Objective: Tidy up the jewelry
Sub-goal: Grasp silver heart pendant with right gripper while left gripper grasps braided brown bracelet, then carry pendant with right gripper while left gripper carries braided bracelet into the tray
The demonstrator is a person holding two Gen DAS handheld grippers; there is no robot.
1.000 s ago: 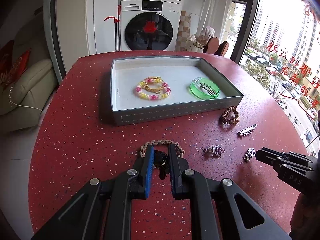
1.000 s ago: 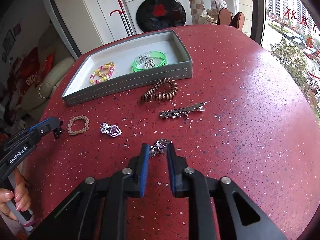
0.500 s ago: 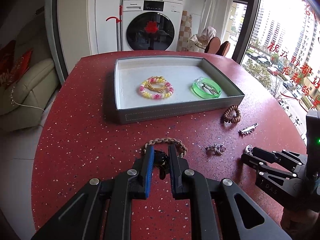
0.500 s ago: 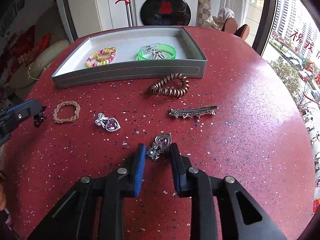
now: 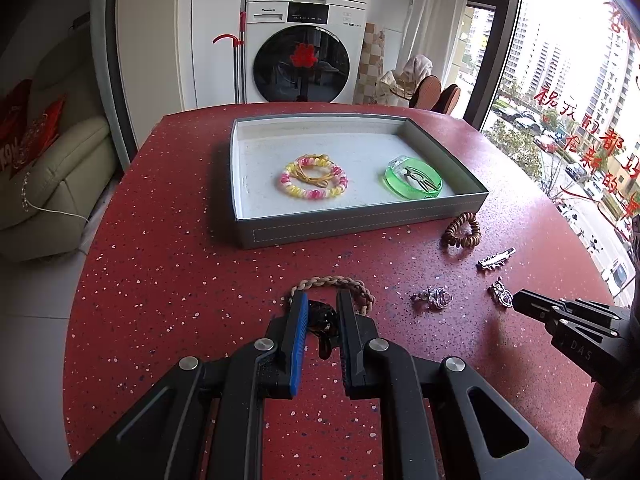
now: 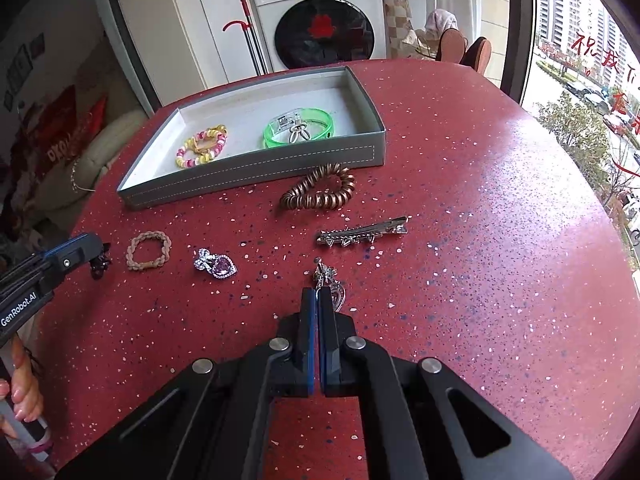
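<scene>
- The left gripper sits at the near left of the red table, its jaws a little apart with a small black clip between them — whether the pads press on the clip cannot be told.
- Just beyond those fingertips lies a braided tan hair tie, flat on the table and right beside the black clip.
- Farther back, the grey tray stands on the far middle of the table; inside it, a pink-and-yellow bead bracelet lies on the left and a green bangle on the right, well apart.
- To the right of the braided tie, a silver pendant with a purple heart stone rests on the table.
- The right gripper is low at the near middle of its own view, jaws together on a second silver pendant, whose top sticks out past the fingertips — the piece is at table level, and contact with the table cannot be told.
- Beyond that pendant, a silver hair clip lies lengthwise across the table.
- Farther still, a coiled brown hair tie lies just beside the tray's near wall, toward its right end.
- Behind the table stands a white washing machine.
</scene>
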